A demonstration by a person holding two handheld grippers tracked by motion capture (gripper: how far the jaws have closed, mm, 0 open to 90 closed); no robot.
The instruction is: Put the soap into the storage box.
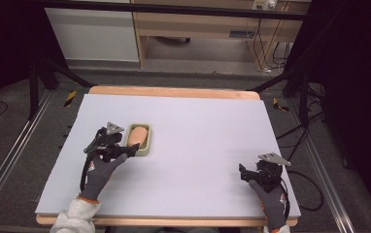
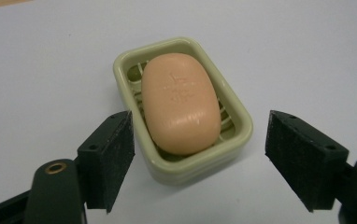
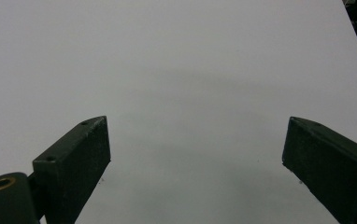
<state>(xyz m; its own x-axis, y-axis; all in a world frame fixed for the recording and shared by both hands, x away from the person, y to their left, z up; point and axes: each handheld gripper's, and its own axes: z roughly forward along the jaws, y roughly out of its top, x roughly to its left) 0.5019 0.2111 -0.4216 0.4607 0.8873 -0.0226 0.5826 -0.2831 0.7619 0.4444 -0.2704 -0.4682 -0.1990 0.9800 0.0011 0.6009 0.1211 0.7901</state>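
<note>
A person sits at a desk (image 1: 198, 145) covered by a pale lavender sheet, holding a hand-held gripper in each gloved hand. Toward the left of the desk lies a pale green soap dish (image 1: 140, 139) with a peach-coloured bar of soap (image 1: 138, 136) resting inside it.

The left hand-held gripper (image 1: 127, 149) is just beside the near end of the dish, its jaws spread apart and holding nothing. In the left gripper view, the two black jaws stand wide on either side of the dish's near end, one close to the dish wall (image 2: 242, 135), the other a little farther off. The soap (image 2: 180, 102) lies lengthwise in the dish, its top stamped with a faint raised mark.

This looks like the approach step, just ahead of a grasp. Whether the aim is the soap or the whole dish cannot be told. The next move likely calls for easing forward and down, centring the jaws, then closing gently so the smooth soap does not slip.

The right hand-held gripper (image 1: 243, 174) rests near the right front of the desk, well apart from the dish, jaws also spread wide over bare surface.

The stamped mark is too faint to read. The ribbed dish floor is mostly hidden beneath the soap. The person's arms are cut off at the bottom edge of the high view.
</note>
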